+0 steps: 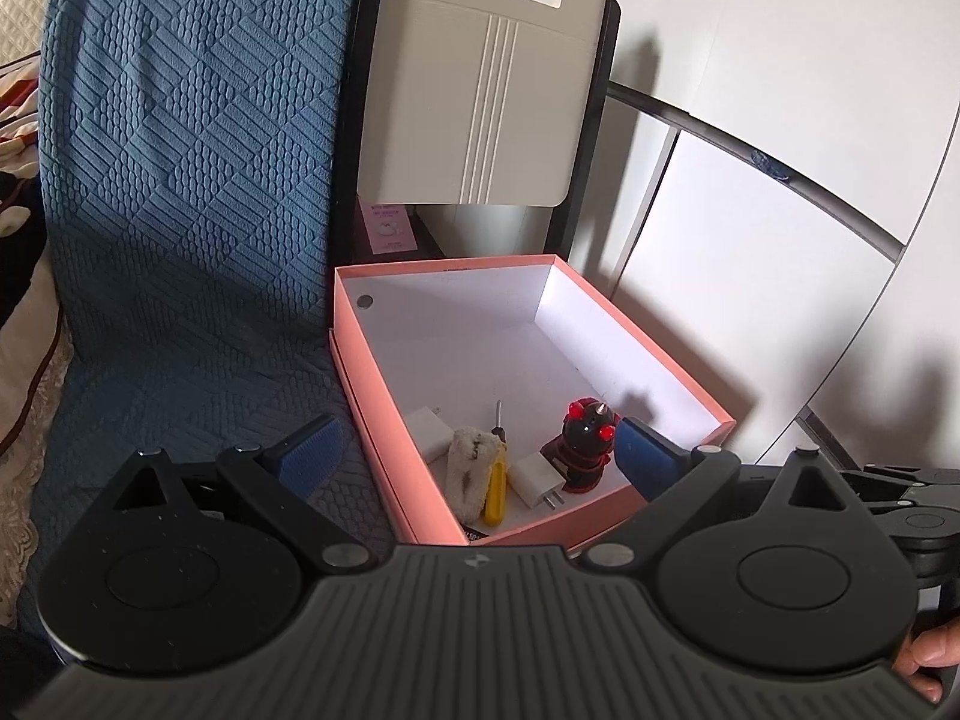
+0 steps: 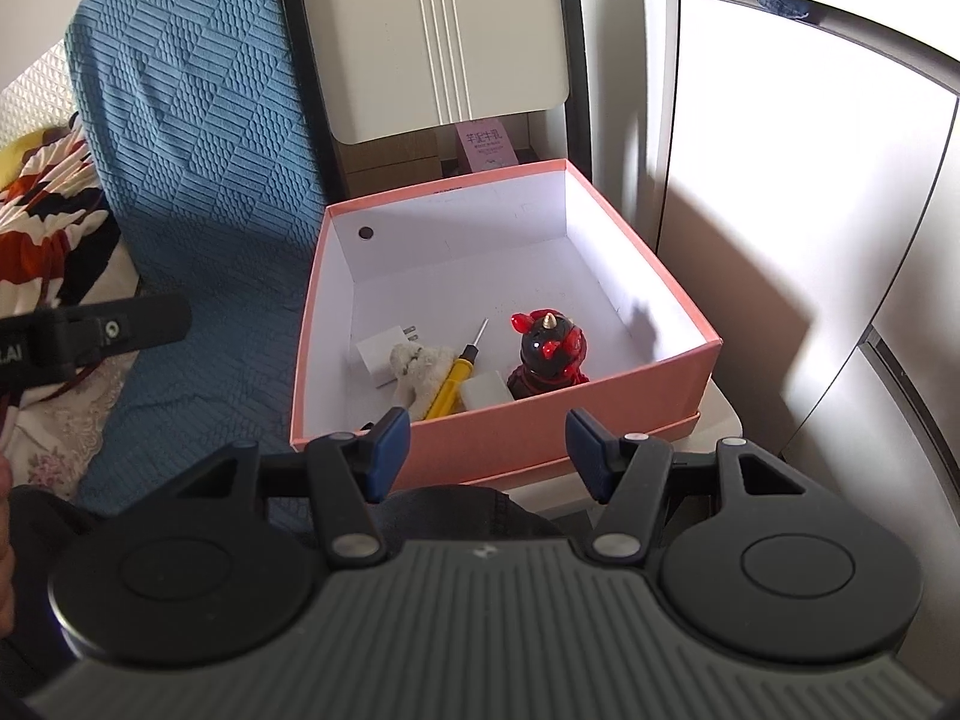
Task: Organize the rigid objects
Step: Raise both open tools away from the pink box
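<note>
An open pink box (image 1: 384,396) (image 2: 510,438) with a white inside holds a red and black figurine (image 1: 585,444) (image 2: 546,354), a yellow screwdriver (image 1: 495,489) (image 2: 451,384), a white fluffy toy (image 1: 470,471) (image 2: 417,369) and two white chargers (image 1: 537,480) (image 2: 381,354). My left gripper (image 1: 480,450) is open and empty, its fingers straddling the box's near left wall. My right gripper (image 2: 489,450) is open and empty, just in front of the box's near wall.
A blue quilted sofa cover (image 1: 180,210) (image 2: 198,192) lies left of the box. A grey folding chair back (image 1: 480,84) (image 2: 438,30) stands behind it. White cabinet panels (image 1: 750,240) (image 2: 780,210) rise on the right. A patterned cloth (image 2: 48,222) lies at far left.
</note>
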A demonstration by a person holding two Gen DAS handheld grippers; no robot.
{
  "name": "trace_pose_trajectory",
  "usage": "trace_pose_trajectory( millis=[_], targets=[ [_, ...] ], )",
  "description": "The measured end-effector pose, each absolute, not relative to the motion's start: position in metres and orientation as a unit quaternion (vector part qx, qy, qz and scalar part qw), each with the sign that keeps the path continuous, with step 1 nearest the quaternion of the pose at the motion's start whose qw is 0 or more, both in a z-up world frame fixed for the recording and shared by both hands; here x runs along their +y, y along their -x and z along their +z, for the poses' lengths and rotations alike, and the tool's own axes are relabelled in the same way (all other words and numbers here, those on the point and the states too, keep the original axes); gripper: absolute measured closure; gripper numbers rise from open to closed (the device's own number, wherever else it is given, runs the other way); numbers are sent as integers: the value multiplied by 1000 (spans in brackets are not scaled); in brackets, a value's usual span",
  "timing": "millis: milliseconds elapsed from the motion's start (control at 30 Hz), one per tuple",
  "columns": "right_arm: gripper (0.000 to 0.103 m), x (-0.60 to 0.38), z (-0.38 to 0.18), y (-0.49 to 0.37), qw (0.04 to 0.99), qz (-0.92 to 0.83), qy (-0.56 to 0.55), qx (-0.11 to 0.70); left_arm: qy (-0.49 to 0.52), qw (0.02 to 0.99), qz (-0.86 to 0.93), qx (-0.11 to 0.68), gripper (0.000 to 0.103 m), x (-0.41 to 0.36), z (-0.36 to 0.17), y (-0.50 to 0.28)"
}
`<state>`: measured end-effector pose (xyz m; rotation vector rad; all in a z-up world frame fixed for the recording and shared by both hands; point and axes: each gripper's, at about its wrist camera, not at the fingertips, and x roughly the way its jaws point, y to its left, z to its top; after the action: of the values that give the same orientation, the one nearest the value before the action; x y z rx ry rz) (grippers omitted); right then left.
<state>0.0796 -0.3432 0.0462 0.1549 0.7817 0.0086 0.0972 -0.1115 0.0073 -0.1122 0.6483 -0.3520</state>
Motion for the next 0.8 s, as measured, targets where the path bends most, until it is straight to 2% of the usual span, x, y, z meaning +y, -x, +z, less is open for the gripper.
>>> trace_pose_trajectory(
  millis=[233,400,433,500,533,600,667,800],
  targets=[
    [43,-340,42,-81,923,1,-78,377,52,934,-176,308,4,-104,5,-101],
    [43,-337,45,-81,927,3,-75,367,67,933,-172,308,0,-97,5,-102],
    [41,-335,45,-82,929,-1,-65,365,72,933,-169,309,0,-95,5,-102],
    [26,-333,46,-83,931,-1,-53,362,77,933,-165,311,0,-91,5,-103],
    [15,-333,46,-83,931,2,-56,360,79,932,-166,312,0,-90,4,-103],
    [11,-333,47,-84,930,7,-67,362,80,931,-165,315,0,-88,4,-104],
    [0,-331,46,-84,929,2,-65,364,78,931,-162,317,0,-87,4,-104],
    [0,-329,48,-83,930,-15,-63,362,75,931,-162,319,0,-87,4,-102]
  ],
)
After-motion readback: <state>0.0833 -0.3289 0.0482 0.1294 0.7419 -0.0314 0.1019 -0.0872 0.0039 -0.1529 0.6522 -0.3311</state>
